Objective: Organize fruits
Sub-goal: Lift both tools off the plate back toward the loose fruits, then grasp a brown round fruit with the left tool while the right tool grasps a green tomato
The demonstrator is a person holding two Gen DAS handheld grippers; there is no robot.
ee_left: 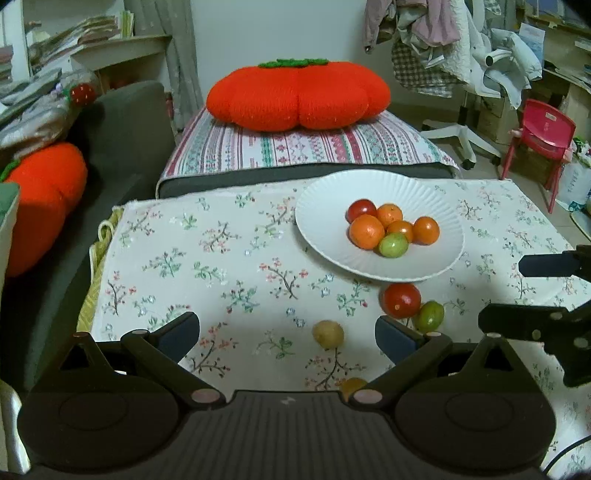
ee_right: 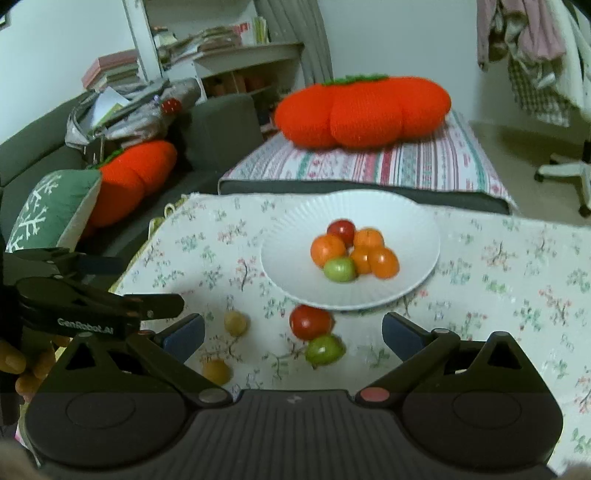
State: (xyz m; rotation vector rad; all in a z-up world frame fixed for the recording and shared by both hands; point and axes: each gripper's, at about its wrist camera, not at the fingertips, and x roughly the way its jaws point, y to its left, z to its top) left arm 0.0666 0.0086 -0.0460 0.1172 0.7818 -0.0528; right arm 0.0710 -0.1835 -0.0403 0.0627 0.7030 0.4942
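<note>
A plain white wall (ee_left: 236, 44) is closing off the back of the room, and a grey sofa (ee_left: 122, 125) is sitting along the left. An orange pumpkin cushion (ee_left: 297, 96) is resting on a striped cover (ee_left: 303, 146). Clothes (ee_left: 424, 33) are hanging at right near a red plastic chair (ee_left: 541, 129) standing on the pale floor (ee_left: 491, 168)

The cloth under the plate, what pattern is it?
White tablecloth printed with small floral sprigs in green, pink and blue; clearest in the left wrist view.
</note>
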